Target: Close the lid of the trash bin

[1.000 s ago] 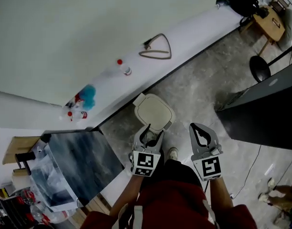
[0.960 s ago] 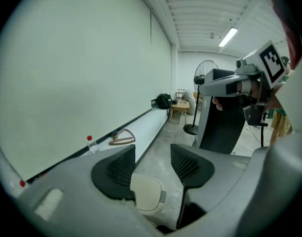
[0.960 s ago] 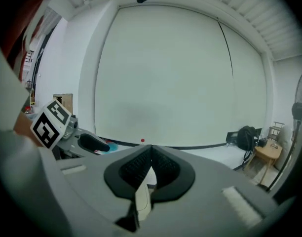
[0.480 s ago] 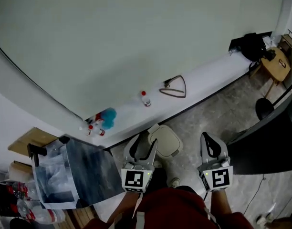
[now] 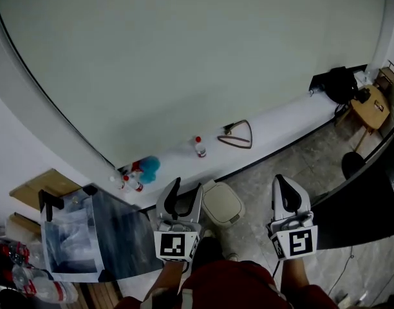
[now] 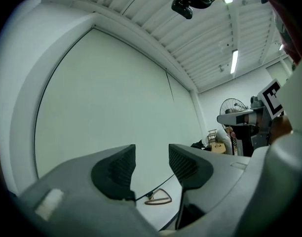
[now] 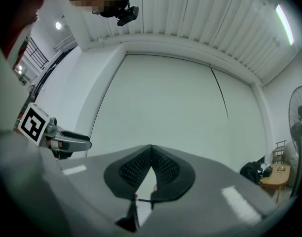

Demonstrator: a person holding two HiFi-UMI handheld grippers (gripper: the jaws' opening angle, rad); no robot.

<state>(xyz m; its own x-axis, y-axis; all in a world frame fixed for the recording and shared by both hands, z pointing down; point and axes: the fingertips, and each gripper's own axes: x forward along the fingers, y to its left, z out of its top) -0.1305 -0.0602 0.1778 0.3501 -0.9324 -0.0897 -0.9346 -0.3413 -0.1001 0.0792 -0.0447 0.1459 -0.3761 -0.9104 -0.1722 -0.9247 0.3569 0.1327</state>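
Note:
The trash bin (image 5: 221,203) stands on the floor against a white ledge, its cream lid lying flat on top. My left gripper (image 5: 186,192) is held up to the left of the bin, pointing level at the wall; its jaws are apart and closing, with nothing between them (image 6: 152,157). My right gripper (image 5: 282,184) is raised to the right of the bin, well apart from it. Its pads are pressed together on nothing (image 7: 151,156). Neither gripper view shows the bin.
A white ledge (image 5: 281,124) runs along the wall, bearing a small bottle (image 5: 199,147), a triangular hanger (image 5: 235,136), a blue object (image 5: 148,167) and spray bottles. A clear box (image 5: 65,237) stands at left, a dark table (image 5: 367,205) at right, a wooden table (image 5: 371,105) beyond.
Both grippers have risen away from the bin and now point level at the wall. The head view has tilted up, showing more wall. The bin's lid stays flat.

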